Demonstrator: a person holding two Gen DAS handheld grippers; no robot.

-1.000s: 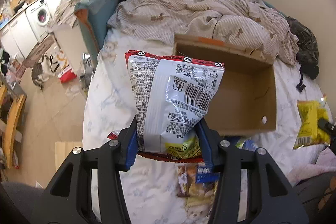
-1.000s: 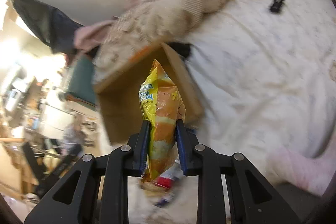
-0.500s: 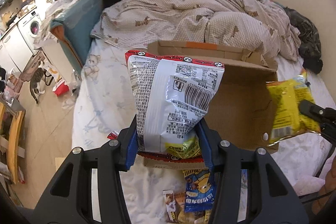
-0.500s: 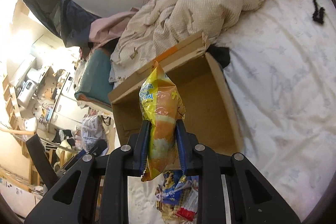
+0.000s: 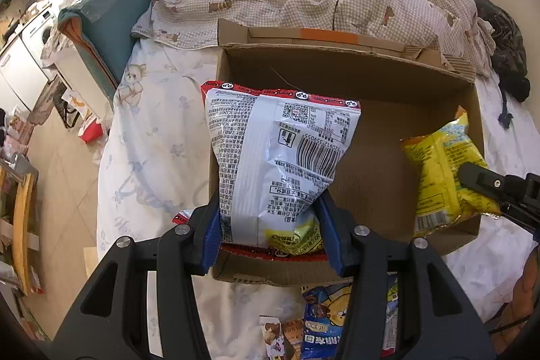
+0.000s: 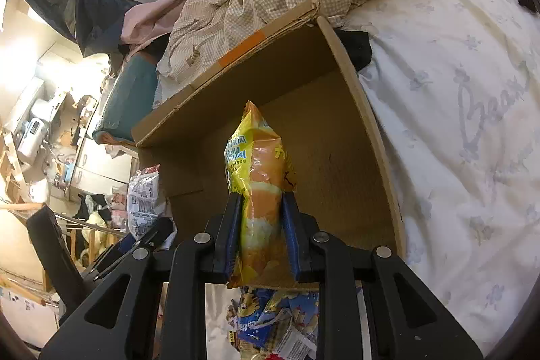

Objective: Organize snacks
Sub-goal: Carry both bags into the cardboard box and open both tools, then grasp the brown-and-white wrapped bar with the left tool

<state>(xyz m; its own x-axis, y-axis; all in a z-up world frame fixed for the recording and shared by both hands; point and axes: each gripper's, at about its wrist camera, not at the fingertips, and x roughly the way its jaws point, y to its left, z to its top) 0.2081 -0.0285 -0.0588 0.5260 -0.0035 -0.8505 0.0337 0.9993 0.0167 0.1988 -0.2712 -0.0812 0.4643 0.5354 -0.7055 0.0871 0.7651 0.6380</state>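
My left gripper (image 5: 270, 231) pinched the white snack bag (image 5: 276, 157) at its lower end, and my right gripper (image 6: 261, 235) squeezed the yellow chip bag (image 6: 260, 177) the same way; both felt light, puffy and crushable. Both hands pointed down over the near edge of the cardboard box (image 5: 388, 83), bags above its empty floor

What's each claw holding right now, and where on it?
Left claw: silver-and-red snack bag, clamped near its bottom end. Right claw: yellow-orange chip bag, clamped across its lower half.
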